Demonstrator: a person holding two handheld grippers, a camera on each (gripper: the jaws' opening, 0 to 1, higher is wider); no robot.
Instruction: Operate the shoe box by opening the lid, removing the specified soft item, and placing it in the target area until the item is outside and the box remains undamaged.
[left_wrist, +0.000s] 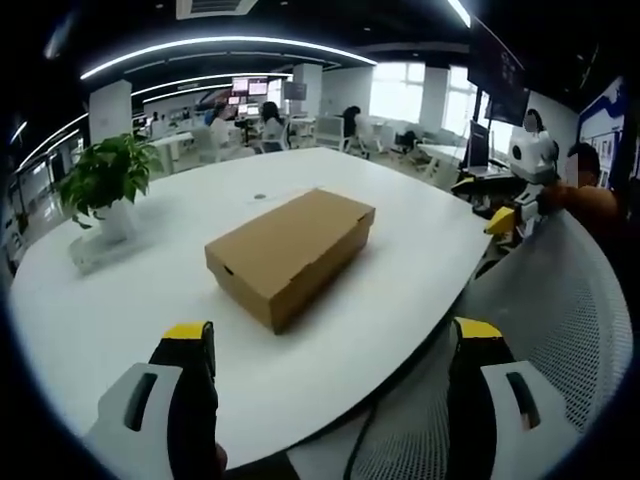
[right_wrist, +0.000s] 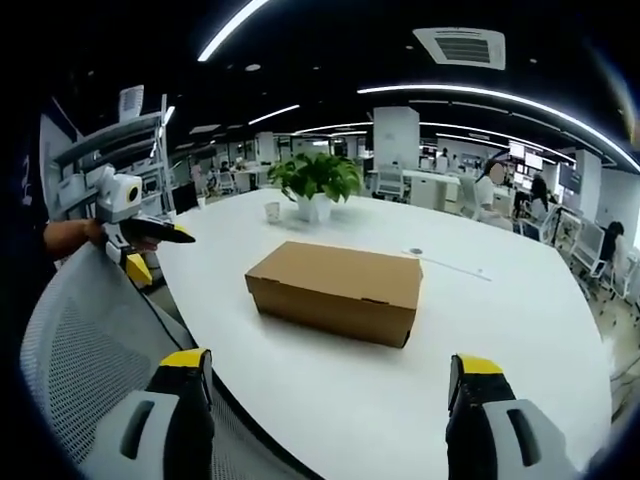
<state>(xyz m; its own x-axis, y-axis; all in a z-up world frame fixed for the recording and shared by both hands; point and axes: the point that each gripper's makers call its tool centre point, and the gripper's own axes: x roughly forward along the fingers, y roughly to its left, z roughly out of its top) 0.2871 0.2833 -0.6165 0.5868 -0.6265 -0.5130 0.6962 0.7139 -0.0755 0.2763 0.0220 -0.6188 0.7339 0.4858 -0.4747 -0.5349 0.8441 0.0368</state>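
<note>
Both grippers, left gripper (left_wrist: 335, 345) and right gripper (right_wrist: 330, 372), hang back with jaws apart, clamping nothing. Shoe box (left_wrist: 290, 252) sits shut mid-table (left_wrist: 120, 300), well ahead; best approach low, catching the lid (right_wrist: 340, 268) edge gently

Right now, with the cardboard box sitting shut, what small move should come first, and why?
Probably bring both open grippers forward to the shoe box: its lid is closed, and the left gripper and right gripper hang short of it.
</note>
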